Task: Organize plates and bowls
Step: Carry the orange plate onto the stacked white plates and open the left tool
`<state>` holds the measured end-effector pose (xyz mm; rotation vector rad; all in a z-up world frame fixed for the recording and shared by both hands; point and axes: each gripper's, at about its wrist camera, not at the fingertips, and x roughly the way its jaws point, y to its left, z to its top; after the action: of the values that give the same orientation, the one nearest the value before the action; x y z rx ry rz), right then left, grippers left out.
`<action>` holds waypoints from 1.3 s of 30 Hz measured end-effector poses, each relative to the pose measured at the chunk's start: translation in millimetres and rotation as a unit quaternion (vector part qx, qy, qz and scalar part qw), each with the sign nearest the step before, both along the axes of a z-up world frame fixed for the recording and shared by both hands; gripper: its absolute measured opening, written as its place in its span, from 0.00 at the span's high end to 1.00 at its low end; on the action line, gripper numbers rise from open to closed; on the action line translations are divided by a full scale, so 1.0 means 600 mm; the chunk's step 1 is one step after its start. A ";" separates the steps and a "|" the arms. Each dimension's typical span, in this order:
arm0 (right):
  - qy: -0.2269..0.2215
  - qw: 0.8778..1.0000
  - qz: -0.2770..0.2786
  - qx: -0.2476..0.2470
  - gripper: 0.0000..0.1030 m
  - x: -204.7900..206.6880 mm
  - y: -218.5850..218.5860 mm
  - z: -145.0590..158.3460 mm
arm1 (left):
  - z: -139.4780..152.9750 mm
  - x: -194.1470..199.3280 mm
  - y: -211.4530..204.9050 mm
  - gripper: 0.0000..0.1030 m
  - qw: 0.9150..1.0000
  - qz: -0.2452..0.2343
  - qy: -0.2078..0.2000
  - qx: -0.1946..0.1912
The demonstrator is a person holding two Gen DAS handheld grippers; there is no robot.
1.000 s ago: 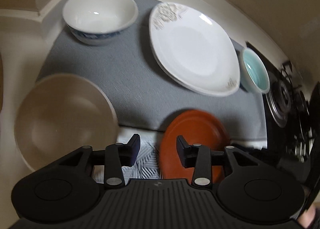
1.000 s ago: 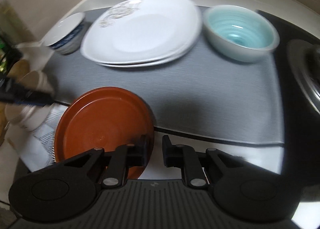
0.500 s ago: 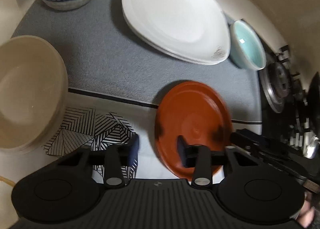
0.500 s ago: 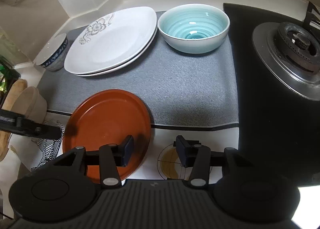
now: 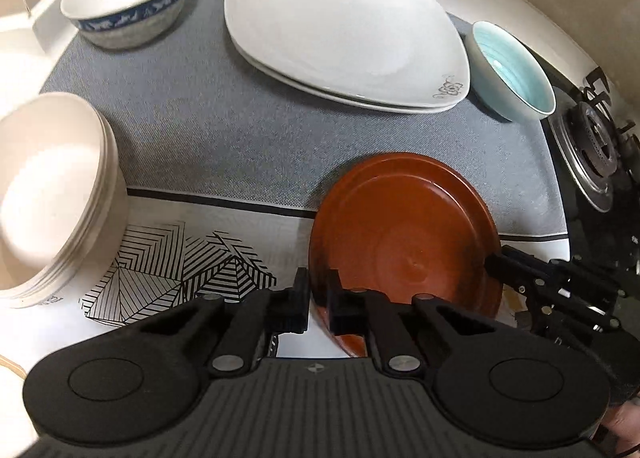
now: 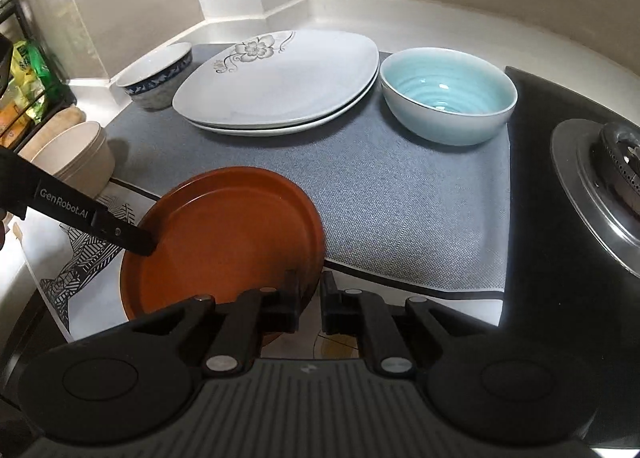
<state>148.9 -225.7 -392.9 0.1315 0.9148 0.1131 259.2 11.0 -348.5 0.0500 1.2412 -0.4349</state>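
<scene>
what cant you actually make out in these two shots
- Near rim of the brown plate: covered by the left gripper in the left wrist view and the right gripper in the right wrist view.
- Stacked beige bowls: left side cut off by the left wrist view's edge.
- Stove burner: cut off at the right edge, right wrist view.

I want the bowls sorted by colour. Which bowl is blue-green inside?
The bowl at the right of the grey mat, beside the white plates. The others are plain white or cream inside.

grey mat point(image 6: 400, 194) on the counter, striped paper point(image 5: 180, 270) at its near edge. gas burner point(image 6: 616, 166) to the right. rack with packets point(image 6: 24, 82) far left.
</scene>
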 end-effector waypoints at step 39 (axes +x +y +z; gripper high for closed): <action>-0.009 1.000 0.012 -0.007 0.87 -0.003 0.002 -0.007 | 0.007 -0.027 -0.040 0.79 0.997 -0.007 -0.040 0.063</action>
<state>147.3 -224.4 -397.1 0.1060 0.8997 0.1288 242.9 -13.2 -344.2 0.1811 1.1890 -0.3633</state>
